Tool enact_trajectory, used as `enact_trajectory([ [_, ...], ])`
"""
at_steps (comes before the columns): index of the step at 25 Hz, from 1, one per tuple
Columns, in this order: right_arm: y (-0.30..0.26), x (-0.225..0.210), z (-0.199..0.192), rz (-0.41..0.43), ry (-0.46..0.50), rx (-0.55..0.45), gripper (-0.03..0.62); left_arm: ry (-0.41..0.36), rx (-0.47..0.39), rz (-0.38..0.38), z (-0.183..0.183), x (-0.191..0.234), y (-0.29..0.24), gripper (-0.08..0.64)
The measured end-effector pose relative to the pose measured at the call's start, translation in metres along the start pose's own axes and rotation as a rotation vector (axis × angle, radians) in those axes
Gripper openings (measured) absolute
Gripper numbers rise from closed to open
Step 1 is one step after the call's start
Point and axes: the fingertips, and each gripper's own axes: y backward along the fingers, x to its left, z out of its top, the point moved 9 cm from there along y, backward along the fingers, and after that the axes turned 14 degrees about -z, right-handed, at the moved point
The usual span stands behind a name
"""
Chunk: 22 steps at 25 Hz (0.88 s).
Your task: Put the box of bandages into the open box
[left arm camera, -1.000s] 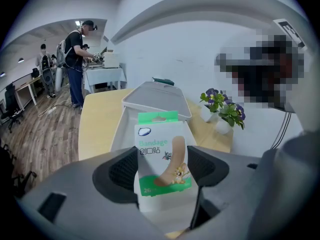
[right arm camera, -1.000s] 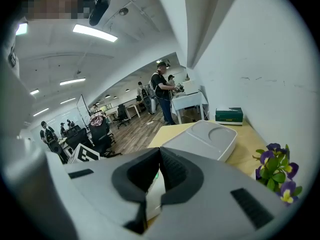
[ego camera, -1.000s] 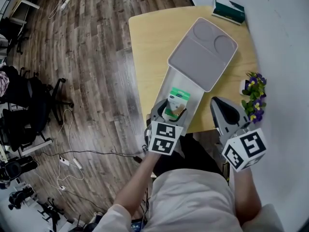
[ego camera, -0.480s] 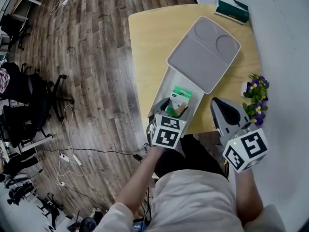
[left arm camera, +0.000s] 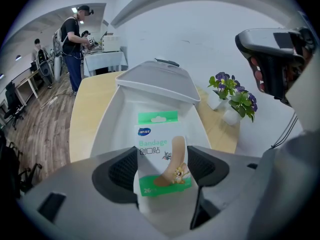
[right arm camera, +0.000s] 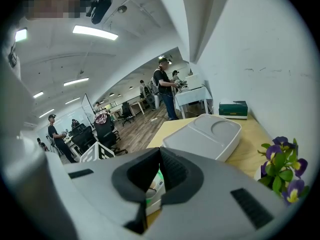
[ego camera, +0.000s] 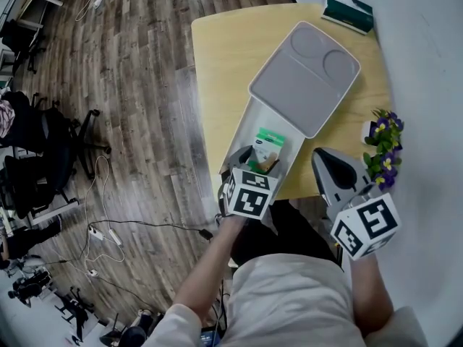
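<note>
The box of bandages [ego camera: 269,144] is white and green with a cartoon plaster on its front [left arm camera: 160,154]. My left gripper [ego camera: 257,162] is shut on it, the pads pressing its two sides [left arm camera: 159,166]. It hangs tilted over the near end of the open white box [ego camera: 246,125], inside its walls [left arm camera: 112,129]. The grey lid [ego camera: 304,78] lies folded back at the far end. My right gripper [ego camera: 323,154] is to the right of the open box, over the table's near edge, shut and holding nothing [right arm camera: 160,151]. A corner of the bandage box [right arm camera: 155,186] shows below its jaws.
A green tissue box [ego camera: 347,9] lies at the far corner of the wooden table [ego camera: 217,63]. A small pot of purple flowers [ego camera: 382,139] stands just right of my right gripper. Office chairs [ego camera: 43,143] and cables are on the floor at the left. People [left arm camera: 75,39] stand far off.
My left gripper has carried the bandage box a little forward and right, deeper over the open box. The right gripper has barely moved.
</note>
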Motion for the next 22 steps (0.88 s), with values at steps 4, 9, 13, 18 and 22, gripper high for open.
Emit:
enact_trajectory([
  [4, 0.0020, 0.0024, -0.0016, 0.007, 0.001, 0.000, 0.005, -0.003, 0.016, 0.011, -0.0003, -0.0005, -0.0015, 0.313],
  [9, 0.0045, 0.0028, -0.0034, 0.011, 0.003, 0.002, 0.005, -0.005, 0.025, 0.022, -0.0002, -0.0006, -0.0031, 0.313],
  [13, 0.0054, 0.0010, -0.0048, 0.017, 0.004, 0.001, 0.005, -0.006, 0.037, 0.032, 0.0006, -0.0003, -0.0062, 0.314],
  [18, 0.0055, -0.0016, -0.0064, 0.020, 0.003, 0.000, 0.005, -0.009, 0.047, 0.027, 0.0005, -0.0002, -0.0081, 0.314],
  [22, 0.0048, -0.0047, -0.0067, 0.018, 0.002, 0.001, 0.005, -0.013, 0.050, 0.018, 0.0010, 0.0002, -0.0095, 0.314],
])
